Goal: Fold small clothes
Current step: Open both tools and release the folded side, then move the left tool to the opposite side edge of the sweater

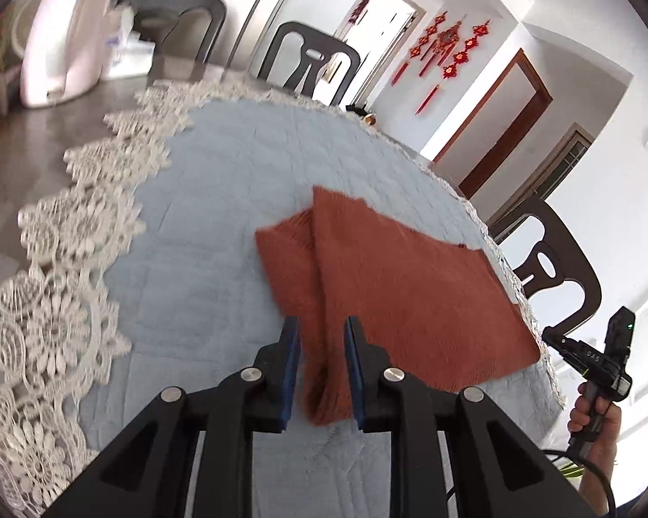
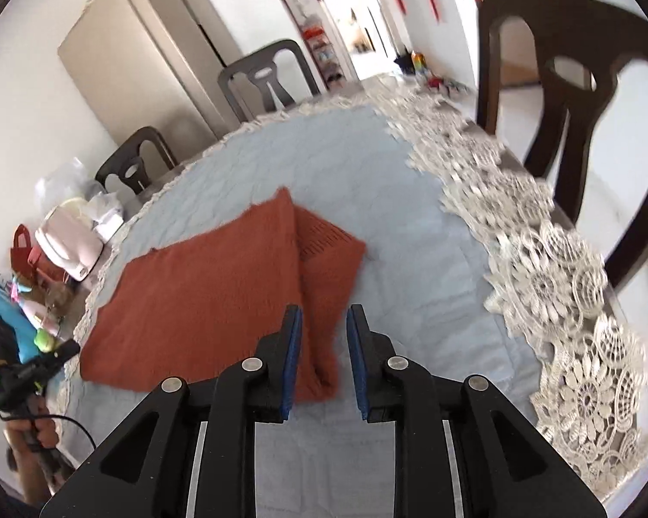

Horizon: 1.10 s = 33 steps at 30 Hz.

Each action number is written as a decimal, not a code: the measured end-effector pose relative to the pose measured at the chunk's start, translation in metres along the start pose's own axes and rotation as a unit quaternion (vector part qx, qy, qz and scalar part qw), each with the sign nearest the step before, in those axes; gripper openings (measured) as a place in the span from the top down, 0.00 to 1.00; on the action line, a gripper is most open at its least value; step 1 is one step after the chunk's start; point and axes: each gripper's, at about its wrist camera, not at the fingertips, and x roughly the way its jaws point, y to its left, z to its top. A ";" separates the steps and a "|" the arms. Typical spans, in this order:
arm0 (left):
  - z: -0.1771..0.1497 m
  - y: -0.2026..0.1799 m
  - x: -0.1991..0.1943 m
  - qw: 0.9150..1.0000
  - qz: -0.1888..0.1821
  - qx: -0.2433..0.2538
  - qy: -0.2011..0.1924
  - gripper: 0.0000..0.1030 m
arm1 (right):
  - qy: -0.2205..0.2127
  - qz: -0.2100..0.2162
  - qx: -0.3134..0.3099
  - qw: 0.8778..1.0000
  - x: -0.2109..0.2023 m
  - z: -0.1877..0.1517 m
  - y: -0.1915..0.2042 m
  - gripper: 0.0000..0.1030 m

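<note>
A rust-red knitted garment (image 1: pixel 410 293) lies folded on a pale blue quilted mat (image 1: pixel 220 198), with one layer doubled over another. My left gripper (image 1: pixel 322 323) is over its near left corner. The blue pads stand apart, the cloth runs between them, and neither pad presses on it. In the right wrist view the same garment (image 2: pixel 203 293) spreads to the left. My right gripper (image 2: pixel 324 313) is open over its near right corner, which lies loose close to the left pad (image 2: pixel 293 345).
The mat (image 2: pixel 324 164) sits on a white lace tablecloth (image 1: pixel 65 233) (image 2: pixel 540 267). Dark chairs (image 1: pixel 311 60) (image 2: pixel 583 86) ring the table. A white appliance (image 1: pixel 65 43) and clutter (image 2: pixel 43 285) sit at one end. A hand (image 1: pixel 592 414) (image 2: pixel 30 431) grips each handle.
</note>
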 end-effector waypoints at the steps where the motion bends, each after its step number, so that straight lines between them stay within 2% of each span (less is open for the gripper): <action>1: 0.002 -0.003 0.001 1.000 -0.002 0.008 -0.002 0.78 | -0.002 0.009 -0.008 1.000 0.002 0.000 0.007 0.79; 3: 0.006 -0.015 0.010 1.000 -0.012 0.023 0.002 0.78 | 0.005 0.028 -0.034 0.999 0.014 0.000 0.027 0.79; 6: 0.006 -0.030 0.031 0.999 -0.015 0.048 0.020 0.74 | 0.017 0.033 -0.065 0.997 0.032 -0.004 0.044 0.79; 9: 0.000 -0.034 0.051 0.997 -0.001 0.066 0.041 0.74 | 0.031 0.007 -0.077 0.997 0.051 -0.007 0.047 0.79; 13: -0.003 -0.036 0.049 0.996 0.000 0.076 0.036 0.74 | 0.032 0.012 -0.054 0.998 0.054 -0.005 0.036 0.79; 16: -0.002 -0.041 0.045 0.996 0.006 0.080 0.033 0.74 | 0.024 0.007 -0.079 0.997 0.049 -0.003 0.049 0.79; 20: 0.001 -0.050 0.044 0.996 -0.004 0.091 0.025 0.70 | 0.025 0.055 -0.127 0.990 0.050 -0.008 0.087 0.79; 23: 0.002 -0.048 0.052 0.995 0.007 0.091 0.030 0.67 | 0.040 0.079 -0.162 0.983 0.065 -0.018 0.114 0.79; 26: -0.003 -0.046 0.054 0.995 0.003 0.092 0.029 0.67 | 0.060 0.074 -0.187 0.978 0.083 -0.029 0.129 0.79; 28: -0.004 -0.047 0.053 0.995 0.005 0.094 0.029 0.67 | 0.055 0.062 -0.202 0.976 0.084 -0.029 0.136 0.79; 33: 0.000 -0.047 0.050 0.996 -0.003 0.084 0.021 0.66 | 0.041 0.073 -0.226 0.971 0.081 -0.027 0.150 0.79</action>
